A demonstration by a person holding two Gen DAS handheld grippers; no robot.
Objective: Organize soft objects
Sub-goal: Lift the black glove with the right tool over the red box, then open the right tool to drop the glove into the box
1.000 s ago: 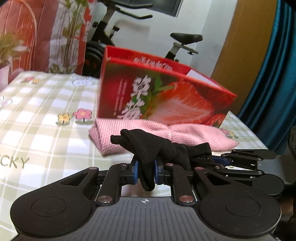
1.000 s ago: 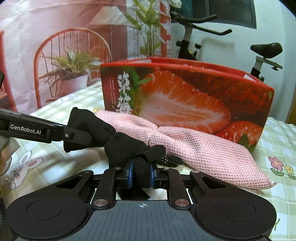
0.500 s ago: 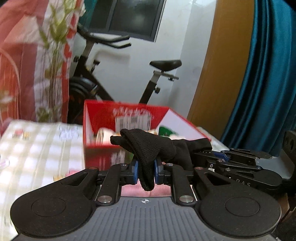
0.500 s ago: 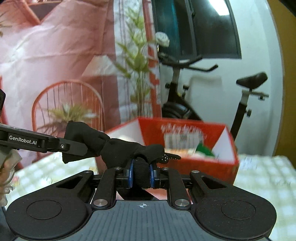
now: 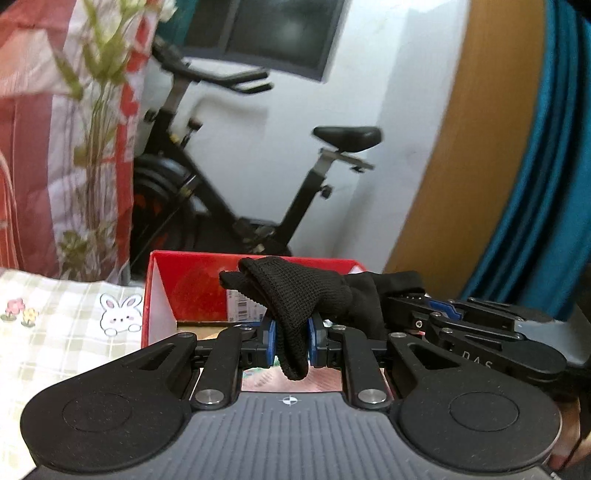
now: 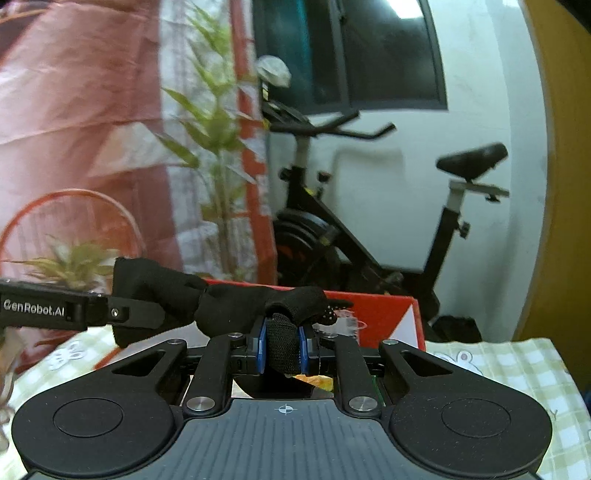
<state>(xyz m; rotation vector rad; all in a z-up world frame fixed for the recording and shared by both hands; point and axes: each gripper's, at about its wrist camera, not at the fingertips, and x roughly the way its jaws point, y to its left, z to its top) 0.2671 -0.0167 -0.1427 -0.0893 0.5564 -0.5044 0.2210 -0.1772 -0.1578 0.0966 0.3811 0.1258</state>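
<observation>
Black sock (image 5: 295, 295) between both clamped grippers

a white wall (image 5: 362, 92) is seen at the back, with a dark window (image 5: 280, 33) set high in it. a black exercise bike (image 6: 369, 229) is parked against the wall. a teal curtain (image 5: 546, 184) is hung at the right beside an ochre panel (image 5: 472, 147). a printed backdrop (image 6: 85, 110) with painted plants is stretched at the left. the counter (image 5: 55, 332) is covered by a checked cloth with rabbit figures.
</observation>
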